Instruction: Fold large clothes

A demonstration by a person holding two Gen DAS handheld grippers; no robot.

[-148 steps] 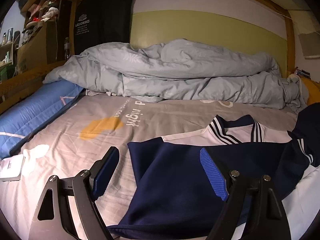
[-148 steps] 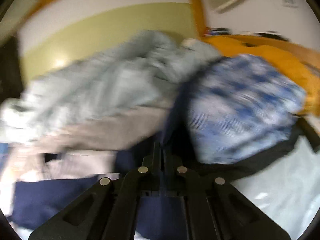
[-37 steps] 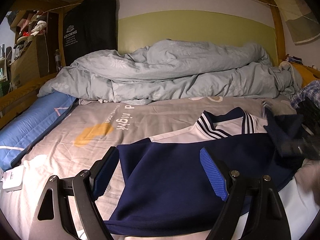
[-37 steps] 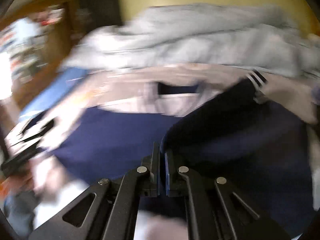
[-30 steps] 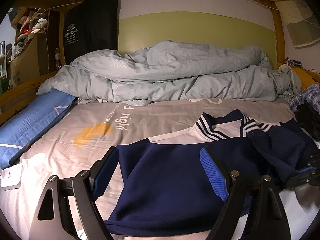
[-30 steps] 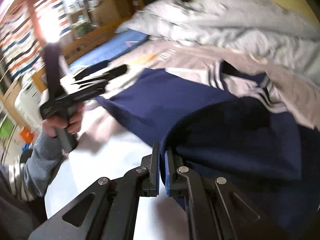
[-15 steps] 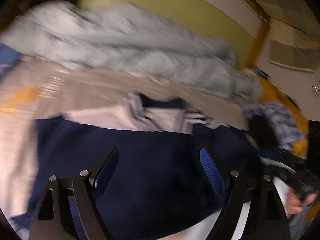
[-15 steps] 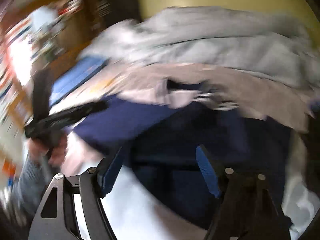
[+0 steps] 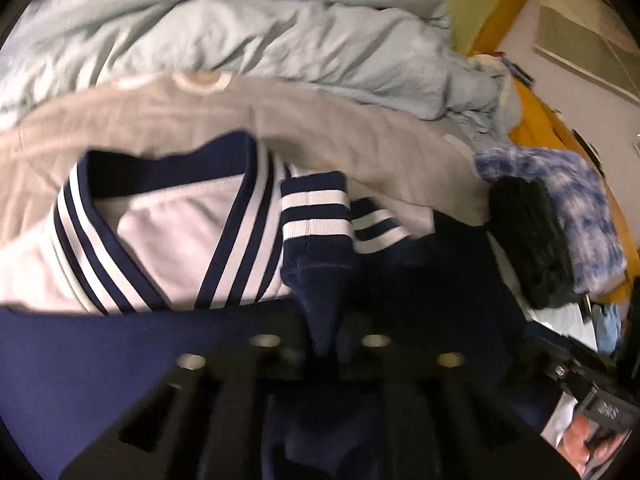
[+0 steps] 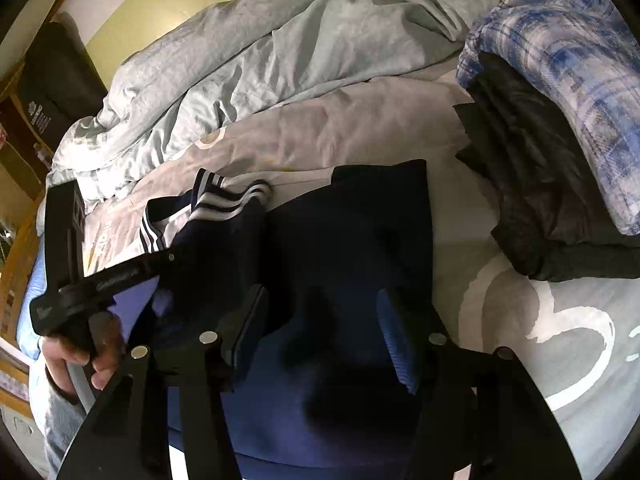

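A navy sweater (image 10: 352, 240) with a white front and striped collar (image 9: 224, 240) lies spread on the grey bedsheet (image 10: 360, 132). In the left wrist view my left gripper (image 9: 328, 340) is shut on the navy sleeve just below its white-striped cuff (image 9: 314, 214), and the sleeve lies folded across the sweater's body. The right wrist view shows that left gripper (image 10: 170, 257) from the side, held by a hand (image 10: 80, 348). My right gripper (image 10: 320, 316) hovers over the sweater's navy body, jaws apart and closing. Its pads press on nothing.
A crumpled pale blue duvet (image 10: 280, 48) fills the far side of the bed. A stack of folded black and blue plaid clothes (image 10: 560, 120) lies at the right. The wooden bed frame (image 9: 536, 120) runs behind it. A blue pillow (image 10: 28, 300) shows at the far left.
My left gripper swung right and tilted down, then shut on the striped-cuff sleeve. My right gripper let go of that sleeve, opened and rolled over the sweater's body.
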